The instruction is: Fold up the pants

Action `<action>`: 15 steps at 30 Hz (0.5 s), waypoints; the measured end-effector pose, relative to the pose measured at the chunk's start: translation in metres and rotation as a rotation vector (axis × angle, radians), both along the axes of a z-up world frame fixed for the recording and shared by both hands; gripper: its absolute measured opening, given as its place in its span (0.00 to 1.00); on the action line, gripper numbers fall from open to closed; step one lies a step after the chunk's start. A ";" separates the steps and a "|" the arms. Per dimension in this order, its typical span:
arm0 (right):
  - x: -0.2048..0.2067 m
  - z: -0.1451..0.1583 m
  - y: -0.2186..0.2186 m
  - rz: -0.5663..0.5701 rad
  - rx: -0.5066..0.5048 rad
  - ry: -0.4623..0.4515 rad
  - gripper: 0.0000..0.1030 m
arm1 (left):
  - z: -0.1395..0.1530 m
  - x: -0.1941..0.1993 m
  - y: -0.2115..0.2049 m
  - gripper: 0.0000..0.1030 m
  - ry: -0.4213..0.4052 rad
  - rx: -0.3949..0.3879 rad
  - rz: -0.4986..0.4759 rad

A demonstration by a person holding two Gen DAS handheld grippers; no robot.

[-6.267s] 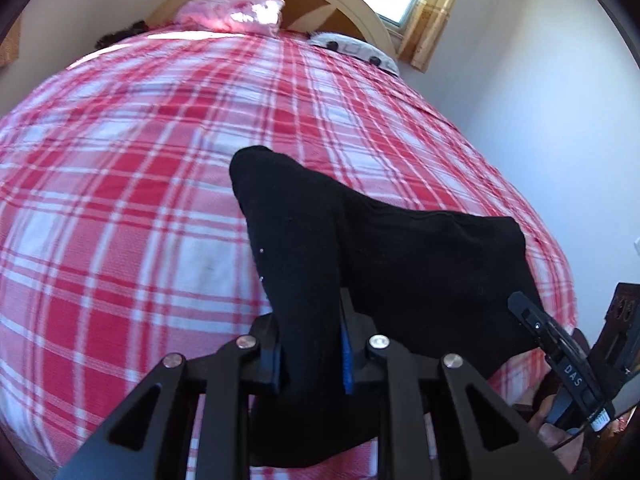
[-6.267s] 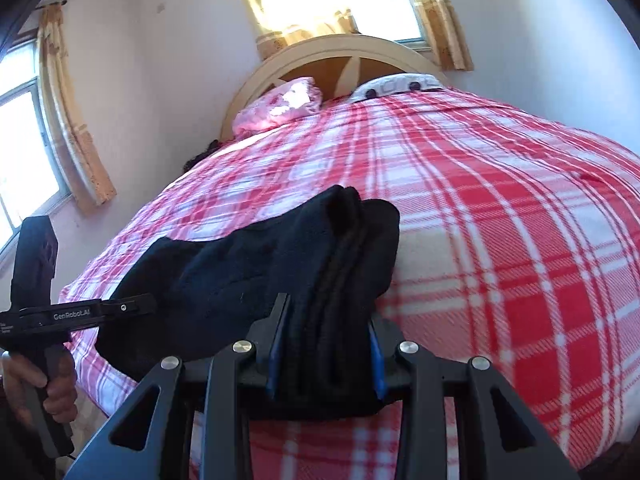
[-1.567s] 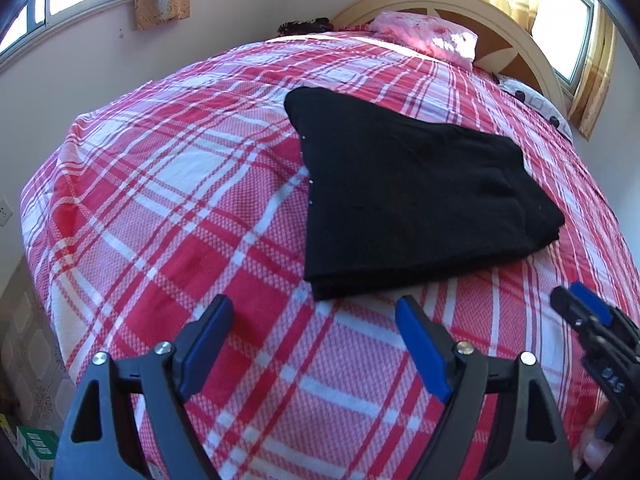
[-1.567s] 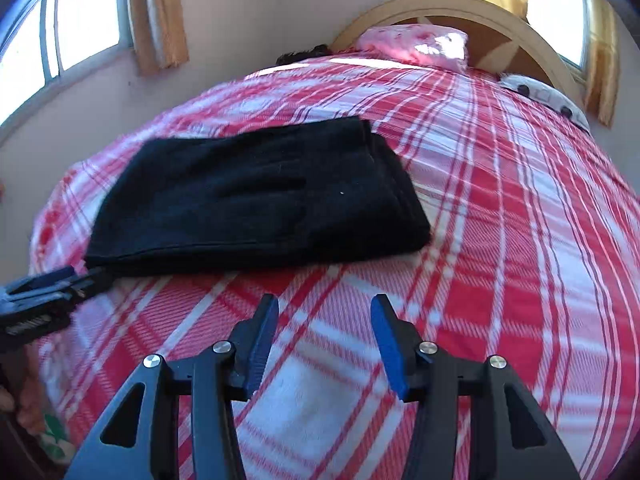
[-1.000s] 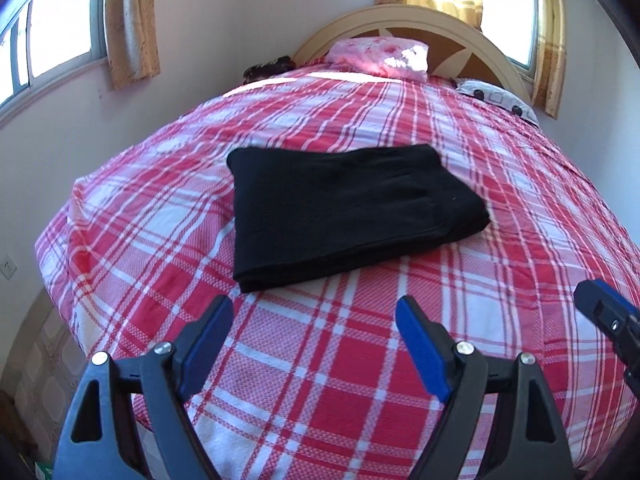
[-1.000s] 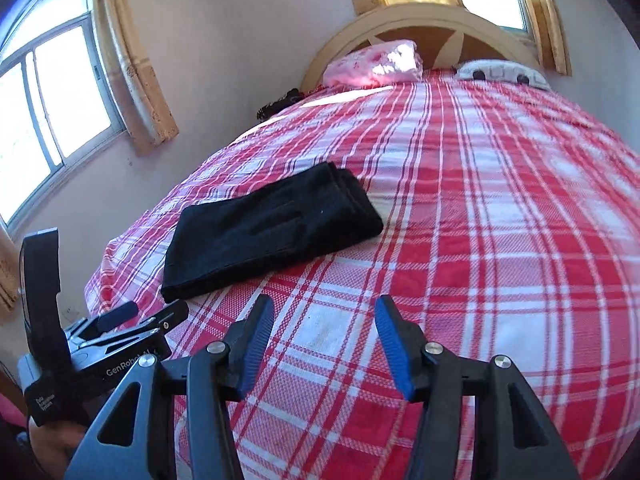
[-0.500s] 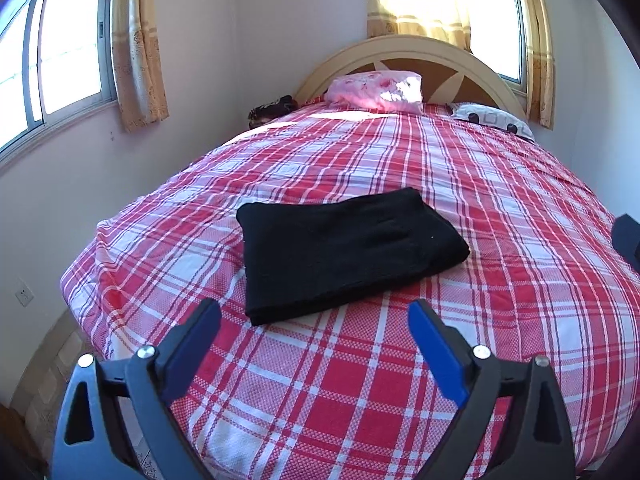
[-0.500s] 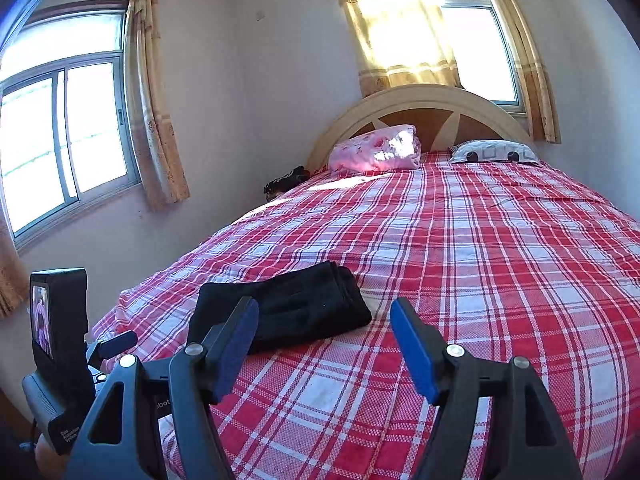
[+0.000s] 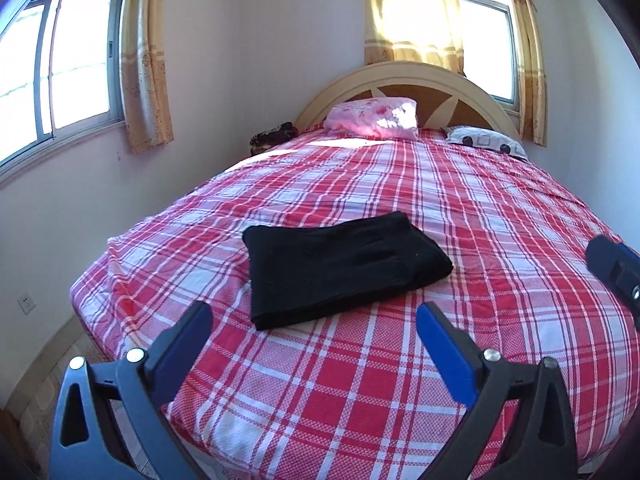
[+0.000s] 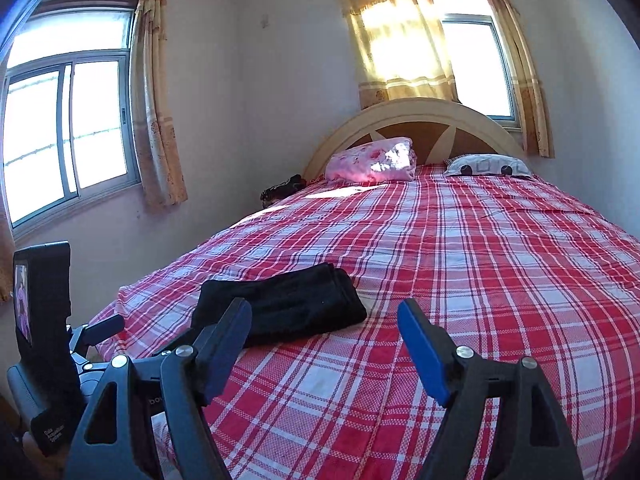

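Note:
The black pants lie folded into a flat rectangle on the red plaid bed, near its foot on the left side. They also show in the right wrist view. My left gripper is open and empty, held back from the bed's foot, apart from the pants. My right gripper is open and empty, also back from the bed. The left gripper's body shows at the left in the right wrist view; the right gripper's tip shows at the right in the left wrist view.
A pink pillow and a white patterned pillow lie against the curved headboard. A dark bundle sits at the bed's far left corner. Curtained windows line the left and back walls. A wall socket is low left.
Both grippers let go of the pants, opened, and pulled back and up from the bed. The folded pants now lie still and look smaller in both views.

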State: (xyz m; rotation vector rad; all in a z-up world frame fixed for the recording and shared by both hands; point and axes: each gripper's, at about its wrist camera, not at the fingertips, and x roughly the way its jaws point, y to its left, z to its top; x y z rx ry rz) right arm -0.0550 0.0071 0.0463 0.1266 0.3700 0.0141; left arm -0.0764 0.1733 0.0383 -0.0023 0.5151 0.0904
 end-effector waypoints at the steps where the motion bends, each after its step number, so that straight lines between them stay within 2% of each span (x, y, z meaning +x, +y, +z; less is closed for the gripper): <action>1: -0.002 0.003 0.001 0.004 0.005 -0.007 0.75 | 0.001 -0.002 0.002 1.00 -0.005 0.005 0.009; 7: -0.015 0.019 0.008 0.012 0.010 -0.068 0.76 | 0.010 -0.011 0.010 1.00 -0.022 0.023 0.036; 15: -0.019 0.018 0.011 0.019 0.018 -0.063 0.77 | 0.012 -0.013 0.010 1.00 -0.020 0.040 0.032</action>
